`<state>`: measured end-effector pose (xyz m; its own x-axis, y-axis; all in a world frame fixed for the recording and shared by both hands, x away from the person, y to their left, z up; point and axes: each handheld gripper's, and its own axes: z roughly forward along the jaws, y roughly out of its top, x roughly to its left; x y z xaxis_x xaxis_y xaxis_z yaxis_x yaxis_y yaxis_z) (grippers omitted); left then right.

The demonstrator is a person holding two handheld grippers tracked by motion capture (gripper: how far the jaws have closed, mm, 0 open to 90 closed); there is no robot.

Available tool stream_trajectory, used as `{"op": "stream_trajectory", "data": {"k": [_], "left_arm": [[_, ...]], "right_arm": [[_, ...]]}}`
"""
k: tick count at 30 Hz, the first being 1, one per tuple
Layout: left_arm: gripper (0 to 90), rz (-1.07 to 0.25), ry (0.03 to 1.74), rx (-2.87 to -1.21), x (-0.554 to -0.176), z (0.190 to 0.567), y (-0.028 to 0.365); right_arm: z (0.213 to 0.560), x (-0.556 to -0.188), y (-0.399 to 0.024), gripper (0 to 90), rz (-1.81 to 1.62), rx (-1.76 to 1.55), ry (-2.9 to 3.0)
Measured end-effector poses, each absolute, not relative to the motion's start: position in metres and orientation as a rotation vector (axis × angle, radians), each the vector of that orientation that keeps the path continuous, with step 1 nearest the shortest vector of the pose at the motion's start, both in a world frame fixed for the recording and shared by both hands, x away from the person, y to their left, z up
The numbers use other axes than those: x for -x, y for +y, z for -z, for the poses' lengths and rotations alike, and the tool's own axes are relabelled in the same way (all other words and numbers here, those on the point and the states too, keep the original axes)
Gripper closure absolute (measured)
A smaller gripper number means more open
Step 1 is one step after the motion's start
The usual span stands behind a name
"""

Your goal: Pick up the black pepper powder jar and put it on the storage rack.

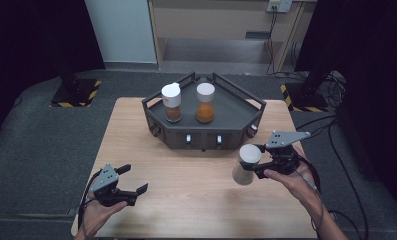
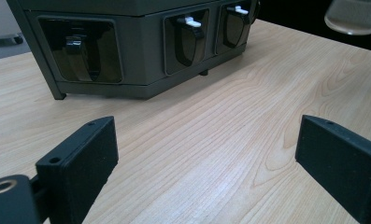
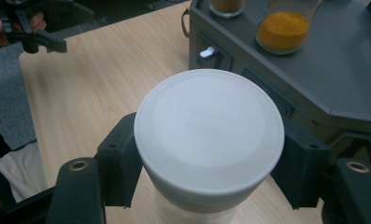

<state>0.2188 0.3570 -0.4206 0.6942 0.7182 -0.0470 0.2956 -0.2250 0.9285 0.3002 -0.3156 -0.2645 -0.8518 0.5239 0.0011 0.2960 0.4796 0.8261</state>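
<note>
My right gripper [image 1: 256, 169] pinches a white-capped jar [image 1: 246, 164], jaws pressed on either side just under the cap [image 3: 209, 130]; the jar hangs clear of the table [image 1: 186, 200], at about 4 o'clock from the rack [image 1: 246, 116]. Its contents look pale, though I cannot tell what they are. The rack already holds two capped jars: a brown one [image 1: 172, 103] on the left and an orange one [image 1: 205, 103] beside it, both upright. Left gripper [image 1: 131, 182] rests at 7 o'clock on the table, jaws spread with nothing between them, pointing toward the rack front. Judgement: the step in hand is carrying the third jar to the rack. The next move calls for lifting over the rack rail toward 11 o'clock, keeping the jar upright, and lowering it onto the bare tray floor right of the orange jar without knocking it.
</note>
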Motion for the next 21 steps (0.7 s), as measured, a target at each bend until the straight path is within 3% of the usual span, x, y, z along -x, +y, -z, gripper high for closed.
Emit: {"op": "stream_trajectory", "data": {"k": [21], "left_arm": [[4.6,-0.481,0.801,-1.812,-0.219,0.42,0.357]], "right_arm": [[0.218,-0.331,-0.307,34.2,-1.326,-0.764,2.417]]}}
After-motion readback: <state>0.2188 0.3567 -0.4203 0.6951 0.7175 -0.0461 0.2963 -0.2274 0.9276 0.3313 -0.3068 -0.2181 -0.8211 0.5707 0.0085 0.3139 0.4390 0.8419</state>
